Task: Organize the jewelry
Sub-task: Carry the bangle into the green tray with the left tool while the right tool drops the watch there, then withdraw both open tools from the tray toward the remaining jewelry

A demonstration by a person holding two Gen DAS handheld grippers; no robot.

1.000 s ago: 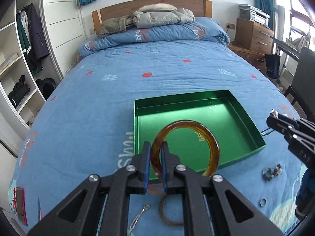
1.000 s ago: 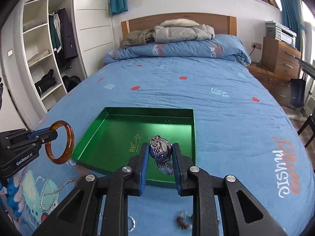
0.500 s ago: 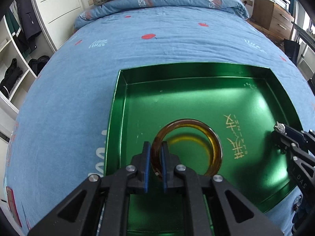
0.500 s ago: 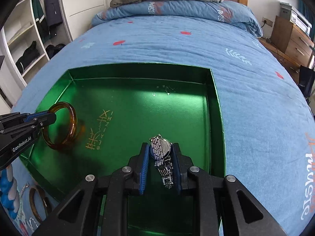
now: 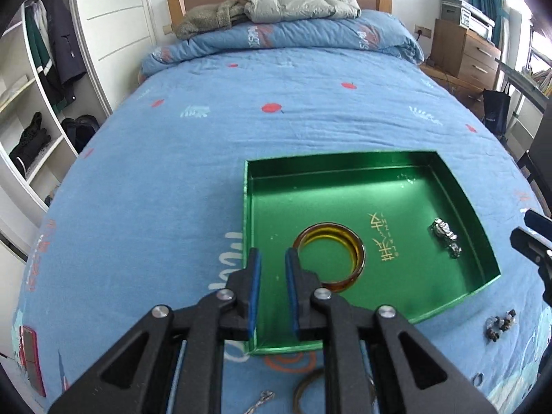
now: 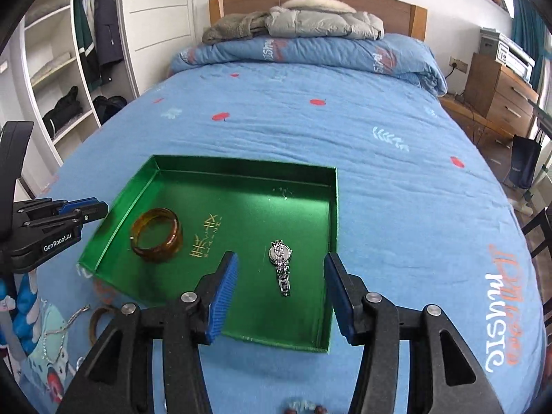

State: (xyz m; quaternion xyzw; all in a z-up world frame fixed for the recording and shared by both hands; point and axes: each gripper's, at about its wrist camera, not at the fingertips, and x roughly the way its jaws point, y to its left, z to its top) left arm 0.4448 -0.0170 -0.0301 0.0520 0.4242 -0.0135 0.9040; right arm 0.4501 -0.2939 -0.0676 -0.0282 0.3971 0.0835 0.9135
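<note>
Both drops done: bangle (image 5: 329, 257) and watch (image 6: 282, 265) lie in the tray (image 6: 241, 169). The left gripper (image 5: 272, 269) and right gripper (image 6: 279, 293) have just been opening and hold nothing. Next comes picking up the near bracelet (image 6: 98, 322) off the bed.

A home bedroom: quilted bed (image 5: 293, 110), open wardrobe (image 6: 69, 79), wooden dresser (image 5: 462, 55).

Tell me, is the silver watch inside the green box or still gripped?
Inside. The watch lies flat on the box floor, and the right gripper stands open, pads clear of it.
</note>
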